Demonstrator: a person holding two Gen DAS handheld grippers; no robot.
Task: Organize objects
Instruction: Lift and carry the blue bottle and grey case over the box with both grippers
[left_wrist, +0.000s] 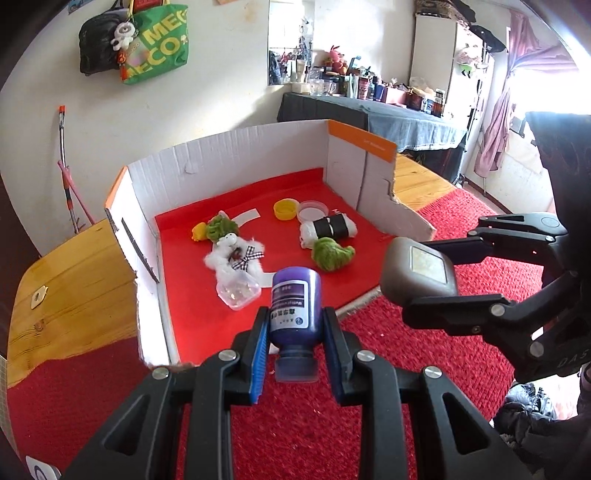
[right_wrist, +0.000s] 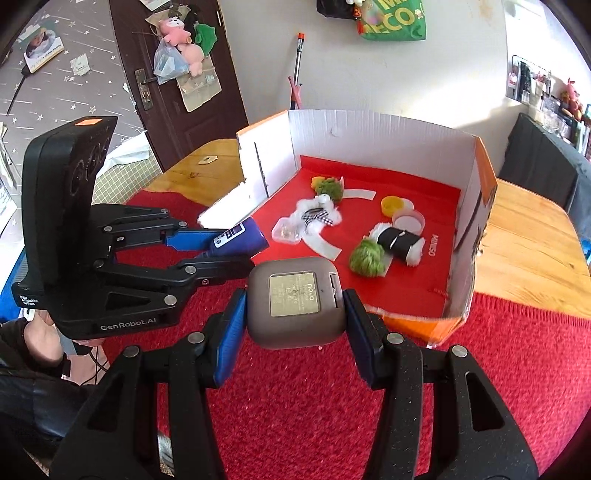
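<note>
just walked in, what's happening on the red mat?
A person is tidying small items into the open cardboard box. The left gripper is shut on a purple bottle, and the right gripper clamps a grey rounded case. Both hang over the red carpet before the box, which already holds plush toys and lids.

Grey case (right_wrist: 295, 302) between right jaws

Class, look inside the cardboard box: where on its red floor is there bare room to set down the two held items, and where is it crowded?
Inside the cardboard box, bare red floor lies along the back wall and in the near right corner, right of the green pom-pom. The middle is crowded: white plush toy, clear container, yellow cap, black-and-white roll.
</note>
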